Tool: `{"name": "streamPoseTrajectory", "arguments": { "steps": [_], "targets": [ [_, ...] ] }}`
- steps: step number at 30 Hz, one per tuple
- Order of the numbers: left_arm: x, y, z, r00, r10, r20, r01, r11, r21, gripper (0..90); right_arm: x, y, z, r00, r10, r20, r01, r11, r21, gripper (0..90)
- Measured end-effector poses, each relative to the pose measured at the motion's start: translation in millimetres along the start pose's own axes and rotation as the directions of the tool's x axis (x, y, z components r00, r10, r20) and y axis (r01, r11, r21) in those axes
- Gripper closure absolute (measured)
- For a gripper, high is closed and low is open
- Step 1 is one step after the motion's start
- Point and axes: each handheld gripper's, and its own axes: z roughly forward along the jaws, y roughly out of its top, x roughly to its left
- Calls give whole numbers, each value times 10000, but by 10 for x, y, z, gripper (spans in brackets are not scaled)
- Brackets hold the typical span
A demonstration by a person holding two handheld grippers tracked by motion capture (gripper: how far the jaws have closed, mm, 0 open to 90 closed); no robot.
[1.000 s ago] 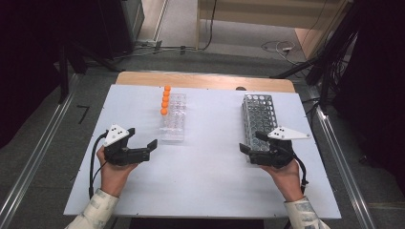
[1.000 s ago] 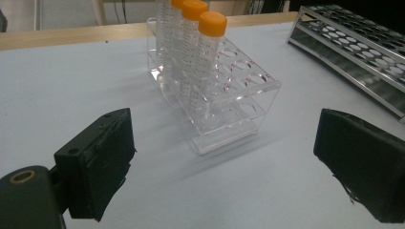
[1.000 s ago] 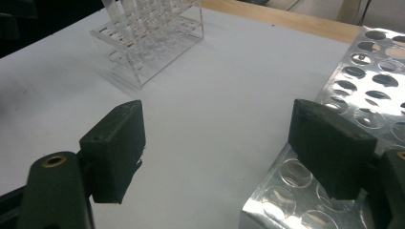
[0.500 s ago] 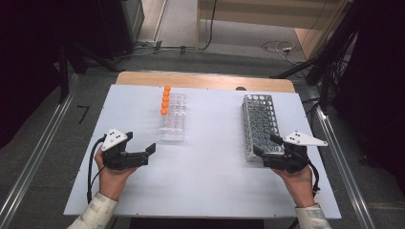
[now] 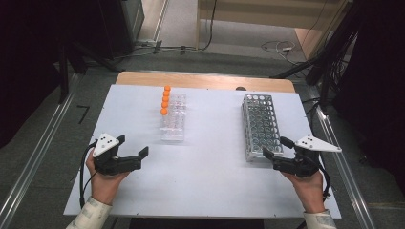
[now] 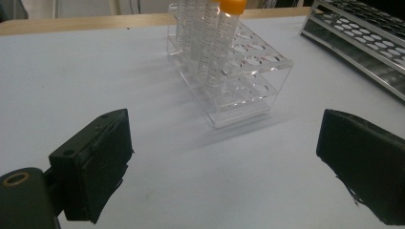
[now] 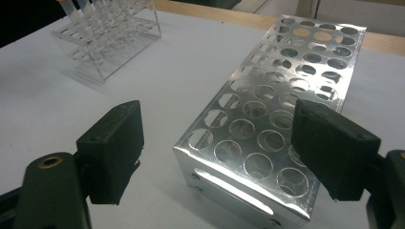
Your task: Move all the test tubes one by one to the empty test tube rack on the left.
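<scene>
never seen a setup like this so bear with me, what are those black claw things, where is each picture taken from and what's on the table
There is no robot arm here. A person holds a hand-held two-jaw tool in each hand: the left gripper and the right gripper. Each carries its own small camera.

The high view looks down from above the person's side of the white table, so the forearms come in from the bottom. The other two pictures look along each gripper's own black jaws.

On the table stand a clear plastic rack holding tubes with orange caps, and a metal rack full of round holes, apparently empty.

Nothing is held. Both grippers have their jaws wide apart: the left one faces the clear rack, and the right one sits just short of the metal rack's near end.
</scene>
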Motion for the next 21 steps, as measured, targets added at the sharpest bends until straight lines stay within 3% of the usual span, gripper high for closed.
{"name": "streamPoseTrajectory", "arguments": {
  "steps": [21],
  "targets": [
    [135,-101,-208,9988,-229,-425,224,9997,-115,57,-189,-226,-202,9975,472,519,-482,9987,172,174]
  ]
}}
